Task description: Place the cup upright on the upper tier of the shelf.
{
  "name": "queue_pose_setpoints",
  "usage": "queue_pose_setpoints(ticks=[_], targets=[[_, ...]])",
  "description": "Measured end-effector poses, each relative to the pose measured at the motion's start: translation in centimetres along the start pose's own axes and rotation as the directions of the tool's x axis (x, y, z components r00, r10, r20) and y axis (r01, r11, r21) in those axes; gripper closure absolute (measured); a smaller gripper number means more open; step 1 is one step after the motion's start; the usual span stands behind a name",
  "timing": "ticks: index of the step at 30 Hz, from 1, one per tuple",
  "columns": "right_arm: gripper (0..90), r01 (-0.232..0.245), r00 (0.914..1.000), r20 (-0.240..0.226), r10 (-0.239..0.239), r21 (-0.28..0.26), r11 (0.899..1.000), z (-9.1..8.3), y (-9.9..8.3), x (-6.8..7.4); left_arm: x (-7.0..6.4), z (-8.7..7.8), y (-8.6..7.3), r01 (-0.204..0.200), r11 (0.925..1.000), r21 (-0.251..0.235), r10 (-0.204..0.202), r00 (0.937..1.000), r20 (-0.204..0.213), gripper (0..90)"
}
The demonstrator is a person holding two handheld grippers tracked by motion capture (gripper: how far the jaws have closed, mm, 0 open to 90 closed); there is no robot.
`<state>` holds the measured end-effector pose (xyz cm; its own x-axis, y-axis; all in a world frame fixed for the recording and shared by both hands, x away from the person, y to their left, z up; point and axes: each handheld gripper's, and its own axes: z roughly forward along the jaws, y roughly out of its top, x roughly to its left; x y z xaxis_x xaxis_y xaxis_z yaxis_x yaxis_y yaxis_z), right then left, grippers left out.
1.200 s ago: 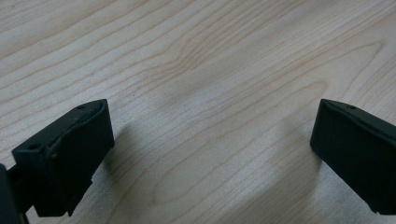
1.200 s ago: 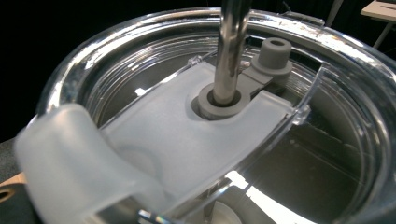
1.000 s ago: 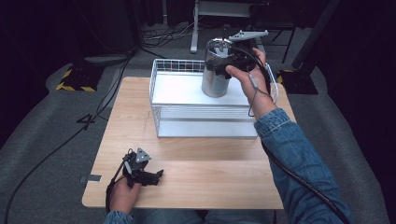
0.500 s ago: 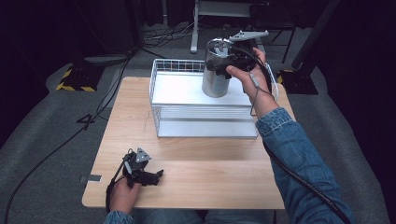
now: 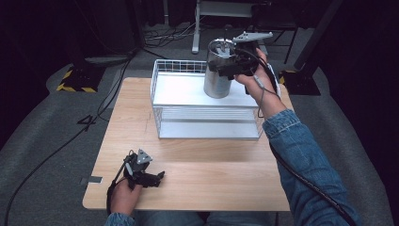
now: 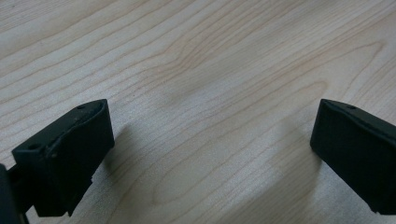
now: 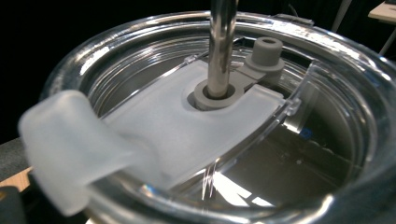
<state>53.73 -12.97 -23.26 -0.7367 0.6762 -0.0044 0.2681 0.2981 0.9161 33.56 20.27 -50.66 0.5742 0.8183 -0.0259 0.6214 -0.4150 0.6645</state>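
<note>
Nothing has moved since the earlier frames: my right gripper [image 5: 230,63] keeps the steel tumbler [image 5: 218,75] lifted over the far right corner of the white wire basket [image 5: 207,129] on the wooden table [image 5: 197,183]. Its clear lid [image 7: 224,126] and metal straw [image 7: 222,42] sit close to the camera. My left gripper [image 5: 157,176] rests near the table's front edge, jaws spread wide, holding nothing.

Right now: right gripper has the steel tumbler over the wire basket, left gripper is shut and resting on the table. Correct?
Not quite. The left gripper is open: the left gripper view shows its two black jaws wide apart with bare table between them. The rest holds: in the high view the right gripper holds the steel tumbler over the wire basket.
</note>
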Motion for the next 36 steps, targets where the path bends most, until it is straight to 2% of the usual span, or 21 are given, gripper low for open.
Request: queue_pose_setpoints(ticks=[5,12,16,23,34,36], targets=[[0.1,-0.007,1.0000,-0.005,0.007,0.007,1.000,-0.8,-0.1,-0.1,0.0,0.0,0.0,-0.001,1.0000,0.000,0.001,1.0000,0.000,0.0],[0.0,0.024,0.9995,-0.022,-0.024,0.009,1.000,-2.7,-0.1,-0.1,0.0,0.0,0.0,0.001,1.0000,0.000,-0.001,1.0000,-0.001,0.0],[0.0,0.047,0.9986,-0.025,-0.047,0.001,0.999,-4.0,-0.3,0.0,0.0,0.0,0.0,-0.001,1.0000,0.002,0.001,1.0000,-0.001,0.0],[0.0,0.054,0.9980,-0.033,-0.055,-0.029,0.998,-6.1,-0.6,0.2,0.0,0.0,0.0,-0.002,1.0000,0.002,0.002,1.0000,0.000,0.0],[0.0,0.081,0.9893,-0.117,-0.087,-0.062,0.995,-9.4,-2.4,1.8,0.0,0.0,0.0,0.001,1.0000,0.002,-0.001,1.0000,-0.007,0.0],[0.0,0.091,0.9858,-0.136,-0.099,-0.065,0.994,-10.3,-3.2,2.4,-0.1,0.0,0.0,0.005,1.0000,0.002,-0.005,1.0000,-0.007,0.1]])
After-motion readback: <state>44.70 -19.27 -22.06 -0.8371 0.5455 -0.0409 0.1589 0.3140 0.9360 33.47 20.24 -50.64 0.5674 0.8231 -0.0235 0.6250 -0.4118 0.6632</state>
